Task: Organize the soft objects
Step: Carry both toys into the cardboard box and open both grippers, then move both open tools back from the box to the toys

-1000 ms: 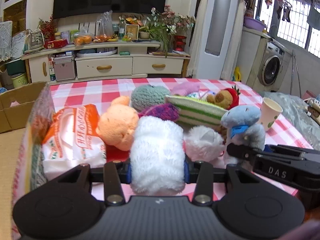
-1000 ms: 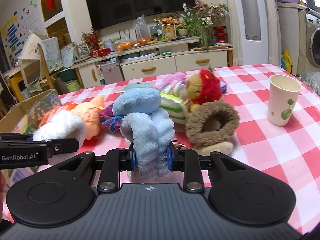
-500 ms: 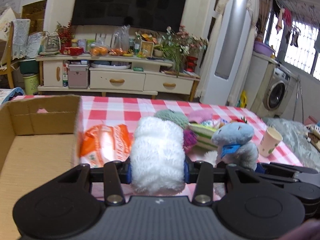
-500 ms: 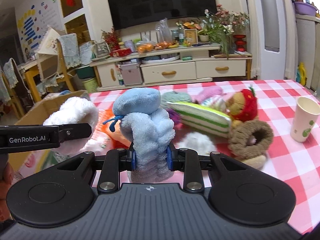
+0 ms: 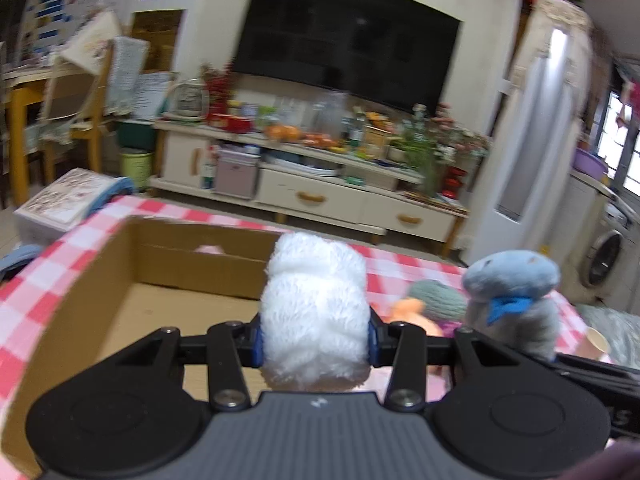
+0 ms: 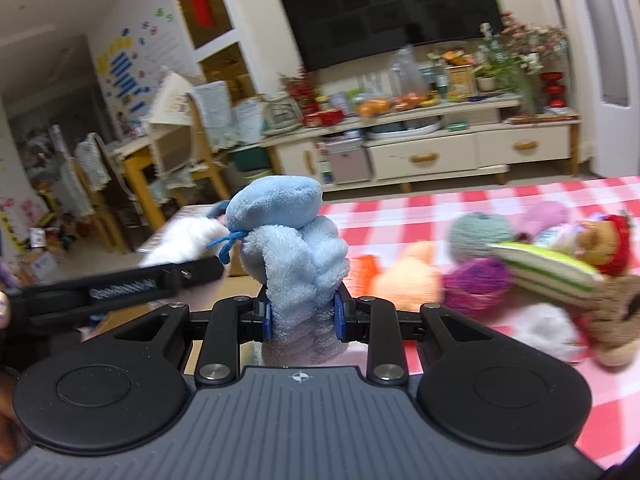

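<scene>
My left gripper (image 5: 315,342) is shut on a fluffy white plush toy (image 5: 314,308), held over the open cardboard box (image 5: 160,264) on the left of the checked table. My right gripper (image 6: 304,318) is shut on a light blue plush toy (image 6: 288,240) with a blue neck ribbon; the blue plush toy (image 5: 512,292) also shows at the right of the left wrist view. In the right wrist view the white plush toy (image 6: 180,240) and the left gripper's body (image 6: 120,288) lie to the left.
More soft toys stay on the red-and-white checked table (image 6: 540,200): an orange plush (image 6: 408,280), a grey-green ball (image 6: 478,232), a purple yarn ball (image 6: 476,284), a green-striped cushion (image 6: 548,270) and a bear with a red hat (image 6: 604,240). A paper cup (image 5: 596,342) stands at the right.
Both grippers have swung left and risen, carrying their toys. The cardboard box has come under the left gripper, and the toy pile has slid to the right in both views.
</scene>
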`<state>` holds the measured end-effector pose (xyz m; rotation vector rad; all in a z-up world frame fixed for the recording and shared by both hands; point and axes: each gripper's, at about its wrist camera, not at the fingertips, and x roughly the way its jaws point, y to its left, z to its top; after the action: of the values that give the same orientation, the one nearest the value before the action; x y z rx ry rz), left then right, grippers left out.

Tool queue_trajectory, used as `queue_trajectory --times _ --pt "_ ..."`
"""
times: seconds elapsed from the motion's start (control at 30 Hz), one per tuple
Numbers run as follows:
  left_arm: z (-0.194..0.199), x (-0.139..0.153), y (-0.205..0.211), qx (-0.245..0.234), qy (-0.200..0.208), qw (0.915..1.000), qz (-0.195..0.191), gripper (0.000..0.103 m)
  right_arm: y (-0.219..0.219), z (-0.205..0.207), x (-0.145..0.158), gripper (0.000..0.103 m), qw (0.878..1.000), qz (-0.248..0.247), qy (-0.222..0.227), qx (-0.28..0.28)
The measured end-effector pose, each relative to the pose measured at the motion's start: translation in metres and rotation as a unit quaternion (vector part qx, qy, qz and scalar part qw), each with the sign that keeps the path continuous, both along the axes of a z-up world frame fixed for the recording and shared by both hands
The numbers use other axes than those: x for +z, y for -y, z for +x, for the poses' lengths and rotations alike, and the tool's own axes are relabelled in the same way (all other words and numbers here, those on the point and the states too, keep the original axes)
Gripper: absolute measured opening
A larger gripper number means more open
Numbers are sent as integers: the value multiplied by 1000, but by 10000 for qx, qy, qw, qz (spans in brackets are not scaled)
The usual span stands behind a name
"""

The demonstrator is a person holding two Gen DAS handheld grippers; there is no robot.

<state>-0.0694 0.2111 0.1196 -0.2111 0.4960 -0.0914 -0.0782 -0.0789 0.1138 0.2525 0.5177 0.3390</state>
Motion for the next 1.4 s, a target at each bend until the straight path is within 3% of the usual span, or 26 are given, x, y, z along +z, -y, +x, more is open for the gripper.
queue_trajectory --times 0.27,0.4,0.5,0.57,0.63,0.77,0.93,1.07,1.23,1.4 --pt "4 -18 -50 714 -403 9964 -233 43 -34 20 -11 35 9969 371 -272 637" --pt "4 -23 -64 948 -545 9938 -187 43 -53 27 -19 37 9949 305 -405 870" --pt "2 -24 -74 1187 -627 9908 -152 52 -61 28 -26 49 9930 235 -568 1012" --pt "1 -23 -78 1361 -611 9888 -31 67 -64 26 -28 69 9920 143 -638 1080" --pt "-2 -21 -79 1484 -564 9873 98 75 -63 24 -32 82 9921 106 -636 1073" --pt "-7 -16 -78 1534 -447 9869 232 81 -61 20 -25 98 9934 119 -516 1017" --pt "-8 -13 -73 1489 -353 9879 239 91 -45 15 -14 101 9982 -97 -161 569" --pt "-7 -10 -65 1369 -289 9898 265 91 -28 11 -12 102 9994 -300 101 114" --pt "-5 -9 -52 1187 -267 9921 303 91 -8 7 -18 102 9993 -317 111 -171" --pt "-5 -8 -40 1058 -246 9934 358 98 -5 4 -28 103 9988 -323 -42 -378"
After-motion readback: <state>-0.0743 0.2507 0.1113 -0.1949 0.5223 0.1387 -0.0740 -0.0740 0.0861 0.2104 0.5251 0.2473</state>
